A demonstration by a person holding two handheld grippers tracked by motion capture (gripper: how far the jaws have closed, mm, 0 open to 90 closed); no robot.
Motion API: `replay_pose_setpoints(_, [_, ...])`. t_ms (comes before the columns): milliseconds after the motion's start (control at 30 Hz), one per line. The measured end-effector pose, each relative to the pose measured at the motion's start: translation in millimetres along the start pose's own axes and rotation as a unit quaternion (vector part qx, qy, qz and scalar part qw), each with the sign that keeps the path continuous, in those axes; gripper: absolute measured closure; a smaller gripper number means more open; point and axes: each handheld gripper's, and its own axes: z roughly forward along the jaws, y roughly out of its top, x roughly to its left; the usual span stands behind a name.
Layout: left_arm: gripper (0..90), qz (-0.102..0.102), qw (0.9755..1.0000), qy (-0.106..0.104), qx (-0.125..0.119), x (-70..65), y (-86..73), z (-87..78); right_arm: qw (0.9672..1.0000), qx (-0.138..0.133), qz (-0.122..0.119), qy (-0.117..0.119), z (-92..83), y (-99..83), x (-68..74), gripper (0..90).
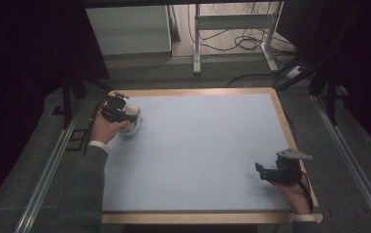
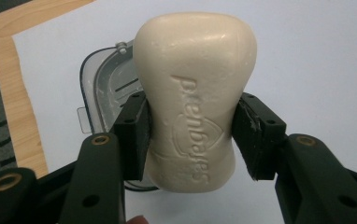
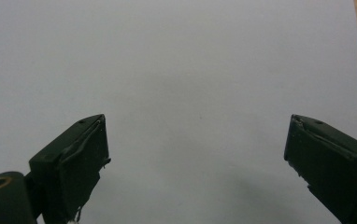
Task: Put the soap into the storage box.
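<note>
One cream soap bar (image 2: 195, 100) is clamped at its waist by the left gripper (image 2: 193, 135), above one clear soap dish (image 2: 103, 86) at the blue mat's (image 1: 208, 145) far-left corner. The right gripper (image 3: 197, 154) gapes wide, empty.

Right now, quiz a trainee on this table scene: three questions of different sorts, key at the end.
1. True or false: the left gripper is shut on the soap bar.
2. What lies under the soap bar? A) a clear soap dish B) a sponge C) a towel
3. Fill in: the right gripper hovers with its jaws ____ over the blue mat.

Key: 1 true. 2 A, the clear soap dish. 3 open.
</note>
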Motion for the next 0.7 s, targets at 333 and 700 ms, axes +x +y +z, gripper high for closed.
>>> replay_pose_setpoints(333, [49.9,-0.016,0.9995,0.018,0.022,5.8,3.7,19.1,1.0000,0.001,-0.002,0.000,0.4,-0.4,-0.3,6.2])
replay_pose_setpoints(700, [49.1,-0.022,0.9991,0.026,0.026,2.9,1.9,37.8,1.0000,0.003,-0.003,0.001,1.4,-1.0,-0.5,6.2])
